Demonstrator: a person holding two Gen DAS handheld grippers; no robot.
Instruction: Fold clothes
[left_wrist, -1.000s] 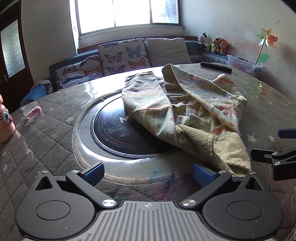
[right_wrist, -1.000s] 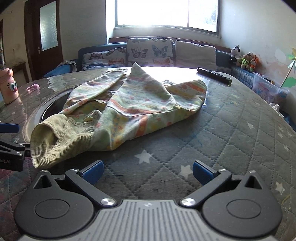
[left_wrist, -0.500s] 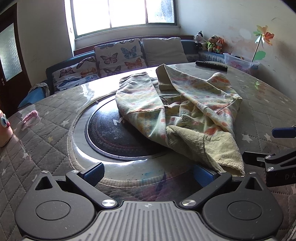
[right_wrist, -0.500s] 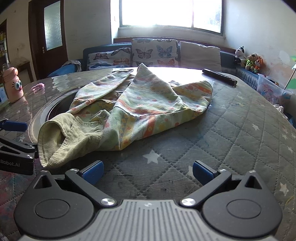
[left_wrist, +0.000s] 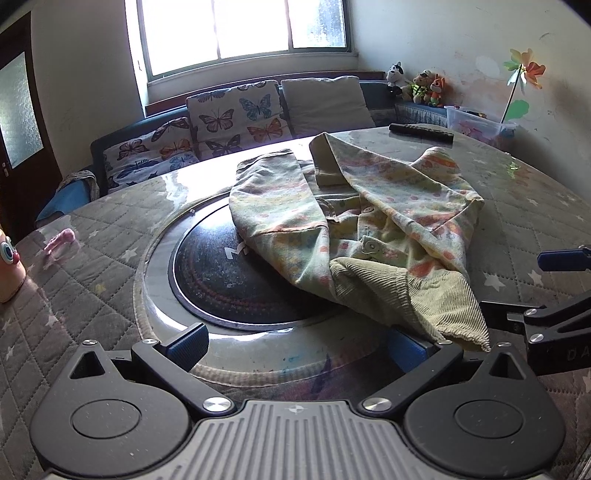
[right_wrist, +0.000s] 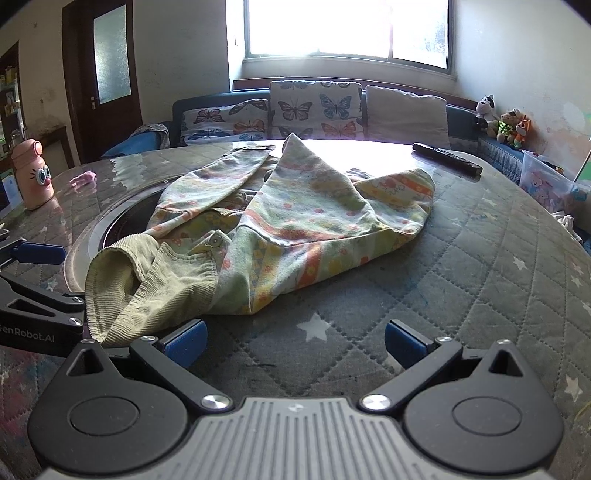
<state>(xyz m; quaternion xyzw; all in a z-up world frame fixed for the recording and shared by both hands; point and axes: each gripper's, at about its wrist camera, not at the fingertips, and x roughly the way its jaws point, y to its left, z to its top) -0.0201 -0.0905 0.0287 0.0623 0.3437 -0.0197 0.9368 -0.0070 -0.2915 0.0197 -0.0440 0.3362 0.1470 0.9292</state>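
Observation:
A crumpled child's jacket (left_wrist: 369, 218) with a pale floral print and a green corduroy hem (left_wrist: 436, 299) lies on the round quilted table (left_wrist: 92, 266). In the right wrist view the jacket (right_wrist: 295, 221) spreads across the middle, hem (right_wrist: 147, 288) nearest. My left gripper (left_wrist: 299, 341) is open just short of the hem; its right fingertip (left_wrist: 406, 349) sits under the hem's edge. My right gripper (right_wrist: 293, 338) is open, its left fingertip (right_wrist: 184, 338) beside the hem's corner. Each gripper shows at the other view's edge.
A dark round hotplate (left_wrist: 236, 273) is set into the table's centre, partly under the jacket. A black remote (right_wrist: 447, 158) lies at the far side. A pink bottle (right_wrist: 33, 173) and a small pink item (right_wrist: 83, 179) stand at the left. A sofa with butterfly cushions (right_wrist: 314, 110) is behind.
Both grippers have moved forward toward the jacket's corduroy hem, which now reaches their inner fingertips. The jacket itself has not moved. Both stay open.

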